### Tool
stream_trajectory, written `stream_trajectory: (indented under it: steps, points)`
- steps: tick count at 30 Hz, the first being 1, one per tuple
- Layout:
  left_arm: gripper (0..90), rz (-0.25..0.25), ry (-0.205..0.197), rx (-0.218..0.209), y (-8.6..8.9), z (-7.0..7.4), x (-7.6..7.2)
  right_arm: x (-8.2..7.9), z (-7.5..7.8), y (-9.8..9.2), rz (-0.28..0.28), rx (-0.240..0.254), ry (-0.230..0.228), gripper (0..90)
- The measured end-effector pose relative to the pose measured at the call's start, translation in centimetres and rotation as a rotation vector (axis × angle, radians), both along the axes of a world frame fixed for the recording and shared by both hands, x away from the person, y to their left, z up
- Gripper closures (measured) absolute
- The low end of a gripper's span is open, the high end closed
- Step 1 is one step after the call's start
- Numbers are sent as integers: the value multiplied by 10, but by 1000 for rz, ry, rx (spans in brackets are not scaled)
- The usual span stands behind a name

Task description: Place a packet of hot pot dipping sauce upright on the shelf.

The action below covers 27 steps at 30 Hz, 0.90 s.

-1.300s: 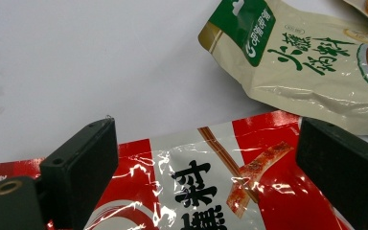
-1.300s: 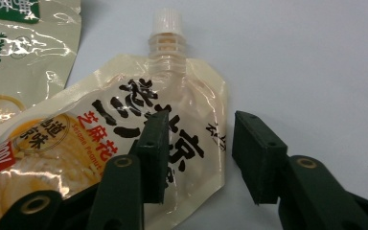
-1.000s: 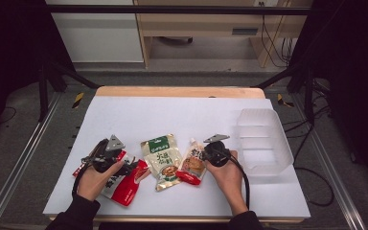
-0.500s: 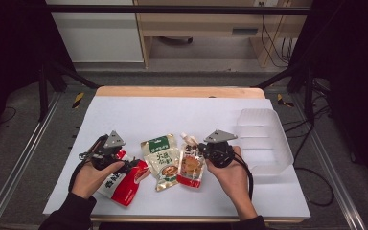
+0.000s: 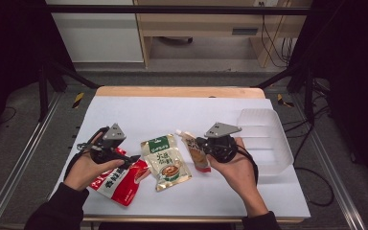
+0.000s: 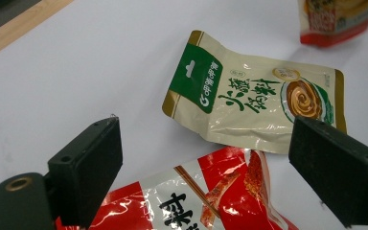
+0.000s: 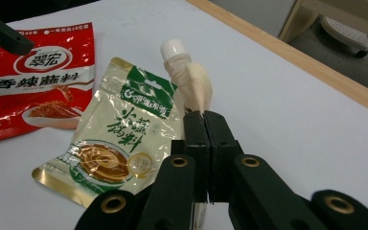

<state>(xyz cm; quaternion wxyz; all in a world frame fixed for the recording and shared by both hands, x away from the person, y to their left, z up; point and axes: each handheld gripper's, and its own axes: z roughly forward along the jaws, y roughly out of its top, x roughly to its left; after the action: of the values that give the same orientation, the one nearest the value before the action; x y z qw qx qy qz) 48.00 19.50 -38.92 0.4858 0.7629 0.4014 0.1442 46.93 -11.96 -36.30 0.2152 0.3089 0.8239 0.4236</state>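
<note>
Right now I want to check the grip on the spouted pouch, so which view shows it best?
The right gripper view: the spouted pouch rises from the shut right gripper, white cap plain. The high view shows the pouch small, partly behind that gripper. The left gripper view catches only its red bottom edge.

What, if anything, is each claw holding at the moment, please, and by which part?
The right claw is shut on the spouted pouch, pinching its edge below the cap. The left claw is open, holding nothing.

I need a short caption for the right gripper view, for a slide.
Right gripper clamps a spouted pouch above the green-and-cream sauce packet.
</note>
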Motion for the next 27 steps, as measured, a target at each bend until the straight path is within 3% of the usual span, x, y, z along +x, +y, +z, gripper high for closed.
stream_trajectory:
  steps: [5,8,19,27]
  points:
    - [115,-33,41,-3,-11,6,13,12,7,-1,24,-6,-6,900]
    - [117,-14,28,-30,-17,7,18,18,10,1,46,-2,-8,900]
    - [129,-84,-1,-111,-29,17,16,21,20,20,96,38,-8,900]
    - [138,-96,-19,-121,-36,22,16,23,22,32,129,48,2,900]
